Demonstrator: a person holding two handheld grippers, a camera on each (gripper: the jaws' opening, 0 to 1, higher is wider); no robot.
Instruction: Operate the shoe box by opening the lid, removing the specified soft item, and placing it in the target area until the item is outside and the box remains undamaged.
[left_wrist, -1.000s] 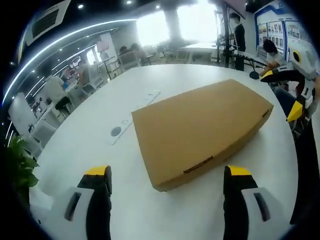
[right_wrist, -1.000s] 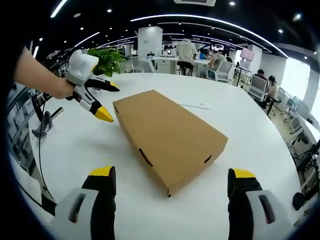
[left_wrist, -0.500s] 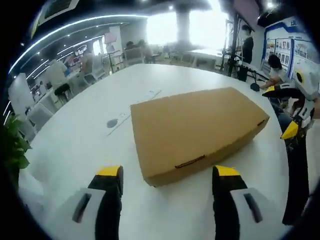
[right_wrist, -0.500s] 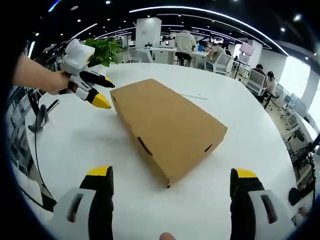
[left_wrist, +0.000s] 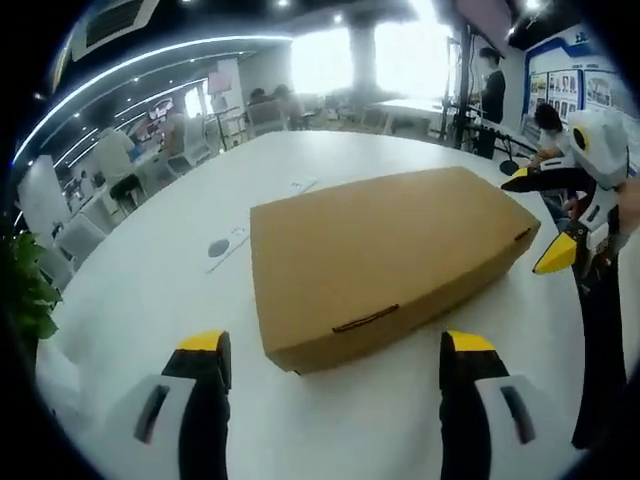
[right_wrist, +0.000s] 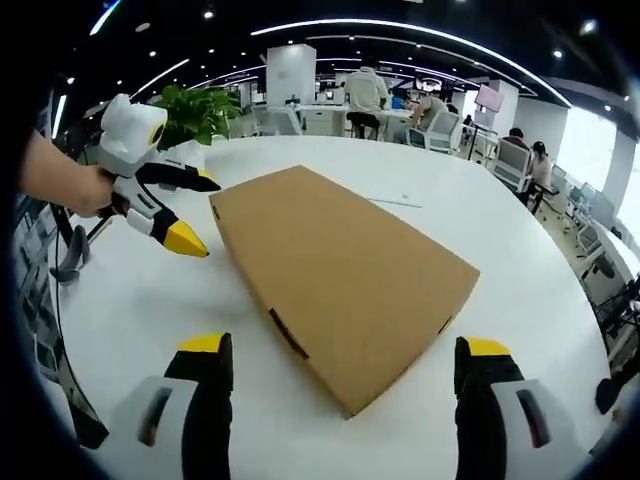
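Observation:
A flat brown cardboard shoe box (left_wrist: 385, 255) lies shut on the round white table (left_wrist: 150, 300); the same box (right_wrist: 340, 265) stretches away from the right gripper view. My left gripper (left_wrist: 335, 385) stands open just short of the box's near end, nothing between its jaws. My right gripper (right_wrist: 340, 385) is open too, jaws either side of the box's near corner. The right gripper (left_wrist: 550, 215) enters the left gripper view at the box's far right end. The left gripper (right_wrist: 190, 210), held by a hand, hovers open at the box's left end in the right gripper view.
A white strip with a round grey socket (left_wrist: 225, 245) lies on the table left of the box. A potted plant (right_wrist: 195, 110) stands behind the table. Office desks, chairs and several people (right_wrist: 370, 95) fill the background.
Both views have shifted a little closer to the box. The right gripper has come further into the left gripper view. The box stays shut and still.

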